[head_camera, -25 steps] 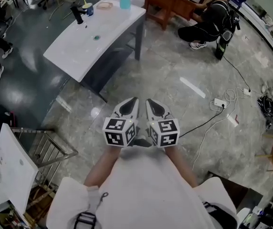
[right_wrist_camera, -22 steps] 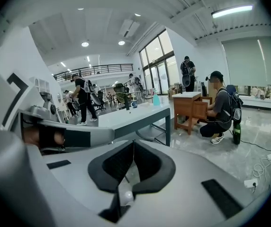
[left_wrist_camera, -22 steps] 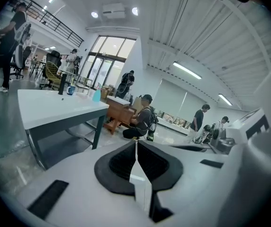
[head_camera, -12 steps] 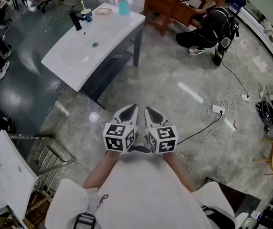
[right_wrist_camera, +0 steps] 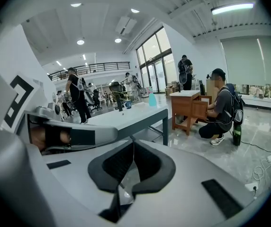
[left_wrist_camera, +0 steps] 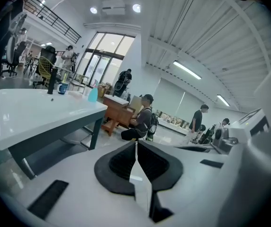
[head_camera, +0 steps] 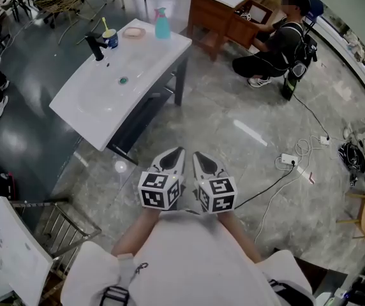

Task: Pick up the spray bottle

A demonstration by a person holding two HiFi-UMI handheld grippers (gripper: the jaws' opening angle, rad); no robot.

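A teal spray bottle (head_camera: 162,23) stands at the far corner of a white sink counter (head_camera: 144,59); it also shows as a small teal spray bottle (left_wrist_camera: 93,94) in the left gripper view and as a spray bottle (right_wrist_camera: 151,99) in the right gripper view. My left gripper (head_camera: 177,150) and right gripper (head_camera: 198,154) are held side by side over the floor, well short of the counter. Both are shut with nothing between the jaws.
On the counter are a black faucet (head_camera: 97,46), a blue cup (head_camera: 110,39) and a small dish (head_camera: 133,32). A person (head_camera: 275,40) crouches by a wooden desk (head_camera: 224,8). Cables and a power strip (head_camera: 290,161) lie on the floor at right. A metal rack (head_camera: 61,218) stands at left.
Both grippers have moved forward together toward the counter; the counter and bottle sit lower in the head view. Jaws stay shut.
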